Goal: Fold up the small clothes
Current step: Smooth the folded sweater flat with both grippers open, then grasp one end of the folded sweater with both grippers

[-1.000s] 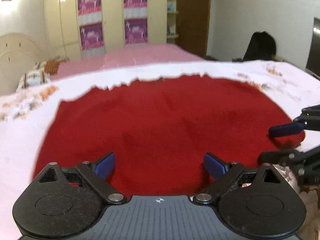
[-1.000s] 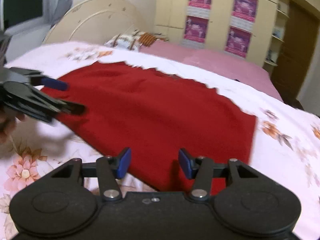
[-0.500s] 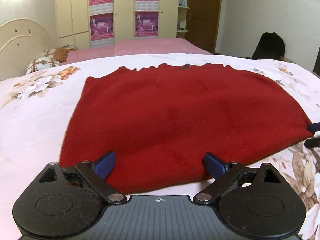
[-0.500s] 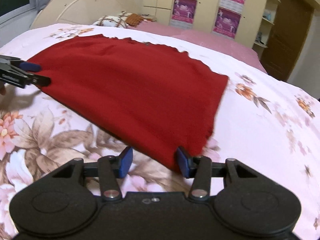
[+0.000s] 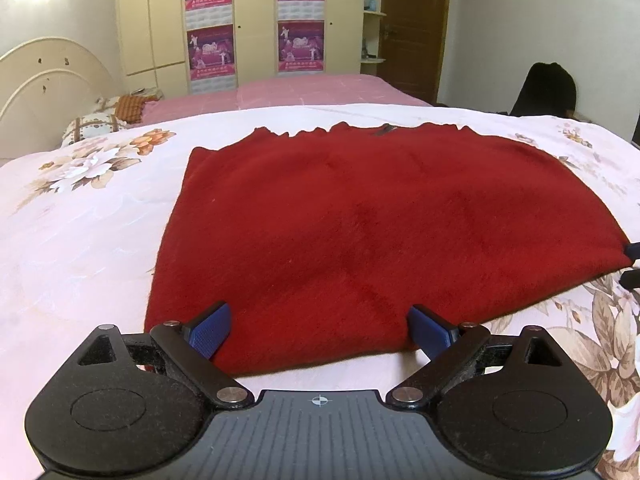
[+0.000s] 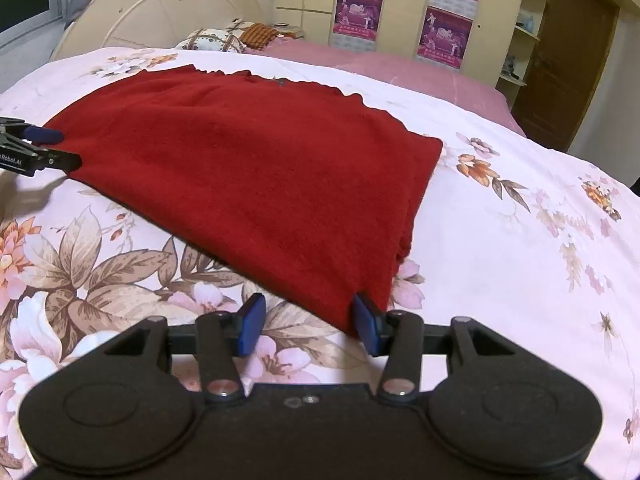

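A red fleecy garment [image 5: 380,224] lies spread flat on the floral bedspread [image 5: 80,240]. My left gripper [image 5: 320,332] stands open at the garment's near edge, its blue pads [image 5: 210,328] wide apart with the hem lying between them, untouched. In the right wrist view the same garment [image 6: 260,168] runs off to the left. My right gripper [image 6: 309,324] is open at its near corner, which rests just beside the right pad [image 6: 366,322]. Each gripper shows in the other's view: the right gripper [image 5: 632,263] at the garment's right corner, the left gripper [image 6: 64,148] at its left corner.
A second bed with a pink cover [image 5: 288,88] lies beyond, with pillows [image 6: 224,38] by a cream headboard [image 6: 160,12]. Wardrobes with posters [image 5: 256,20] line the far wall, next to a brown door [image 6: 560,60]. A dark chair [image 5: 544,90] stands at the right.
Both grippers drew back from over the garment to its near edge and moved apart toward opposite corners. Neither pair of jaws changed its width. The blur has gone.
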### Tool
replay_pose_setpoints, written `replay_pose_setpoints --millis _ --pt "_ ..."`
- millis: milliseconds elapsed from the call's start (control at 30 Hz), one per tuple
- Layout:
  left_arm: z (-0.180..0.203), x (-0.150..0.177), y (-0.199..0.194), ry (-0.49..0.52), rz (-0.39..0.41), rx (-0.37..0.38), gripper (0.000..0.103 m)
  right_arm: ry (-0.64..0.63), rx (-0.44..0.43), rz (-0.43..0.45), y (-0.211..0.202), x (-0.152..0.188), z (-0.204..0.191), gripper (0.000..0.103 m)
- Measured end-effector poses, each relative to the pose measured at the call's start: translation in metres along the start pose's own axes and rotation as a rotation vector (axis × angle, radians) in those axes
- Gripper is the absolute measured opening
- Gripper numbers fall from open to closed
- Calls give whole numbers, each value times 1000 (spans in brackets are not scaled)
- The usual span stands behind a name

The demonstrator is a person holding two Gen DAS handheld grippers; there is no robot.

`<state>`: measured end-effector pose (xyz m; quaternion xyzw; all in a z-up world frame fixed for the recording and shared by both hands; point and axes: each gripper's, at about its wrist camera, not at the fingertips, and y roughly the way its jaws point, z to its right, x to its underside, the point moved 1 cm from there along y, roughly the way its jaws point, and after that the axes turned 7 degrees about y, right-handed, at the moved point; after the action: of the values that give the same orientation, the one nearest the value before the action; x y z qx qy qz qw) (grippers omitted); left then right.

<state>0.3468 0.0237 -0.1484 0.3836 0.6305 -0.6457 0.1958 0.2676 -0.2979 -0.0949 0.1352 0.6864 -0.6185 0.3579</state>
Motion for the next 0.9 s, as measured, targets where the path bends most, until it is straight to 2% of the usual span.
replay_pose_setpoints --millis 267,367,433,467,533,633,733,867,900 --pt "2 -7 -9 2 -17 -26 94 34 -16 8 -6 -6 1 45" --pt "1 -21 -20 -38 30 -38 94 97 -40 81 -19 -16 2 45" --pt "-1 -31 -24 -105 60 -23 94 135 -44 124 -16 -29 0 39" --pt "-4 -33 -27 -146 67 -14 94 152 -44 141 -15 -35 -2 38" --pt "-15 -24 -38 -290 79 7 94 171 -54 181 -14 -50 -9 38" --pt "-37 15 -54 -571 69 69 94 137 -65 230 -19 -59 -22 36" --pt "-49 53 -58 -798 41 132 94 127 -76 226 -16 -61 -30 29" --pt "-57 72 -50 -971 100 192 93 166 -91 197 -5 -60 -34 27" --pt "-57 73 -45 -1002 111 201 85 171 -94 190 -3 -61 -37 21"
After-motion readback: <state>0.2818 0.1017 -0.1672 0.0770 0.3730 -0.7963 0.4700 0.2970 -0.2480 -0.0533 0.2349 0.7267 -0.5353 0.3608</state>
